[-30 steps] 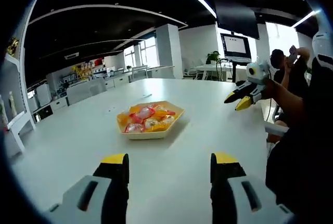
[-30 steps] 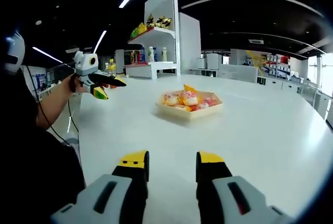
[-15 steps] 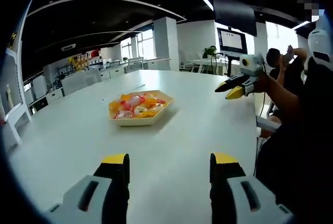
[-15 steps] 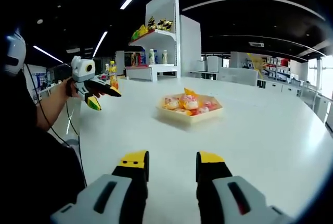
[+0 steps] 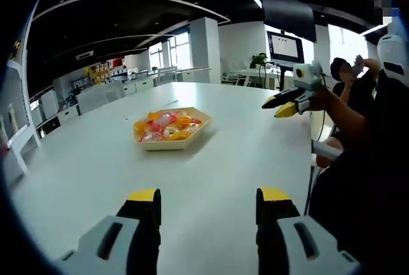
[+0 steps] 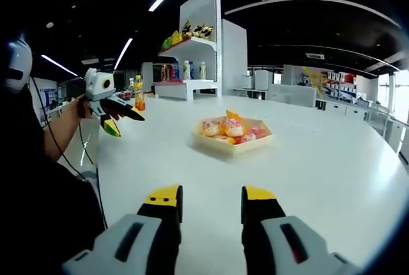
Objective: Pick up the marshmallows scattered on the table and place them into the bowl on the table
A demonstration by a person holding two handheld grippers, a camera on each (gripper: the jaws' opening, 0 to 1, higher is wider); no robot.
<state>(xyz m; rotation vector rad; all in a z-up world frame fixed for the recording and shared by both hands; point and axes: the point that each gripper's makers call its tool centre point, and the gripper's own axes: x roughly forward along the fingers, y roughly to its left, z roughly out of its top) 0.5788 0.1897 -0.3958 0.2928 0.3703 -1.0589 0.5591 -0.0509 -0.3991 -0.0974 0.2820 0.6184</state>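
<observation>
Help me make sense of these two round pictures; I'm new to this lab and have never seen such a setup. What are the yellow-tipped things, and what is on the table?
No robot arm is involved. A person holds one two-jaw tool in each hand, and a fisheye camera rides on each. In the left gripper view, the left gripper rises from the bottom, jaws apart and empty. The right gripper view shows the right gripper the same way, also empty. Each view catches the other tool too, held up in the air by the person's hand. On the white table sits a shallow tan bowl holding wrapped marshmallows in pink, orange and yellow wrappers. I can see none lying loose on the table. Shelves with bottles stand behind.
</observation>
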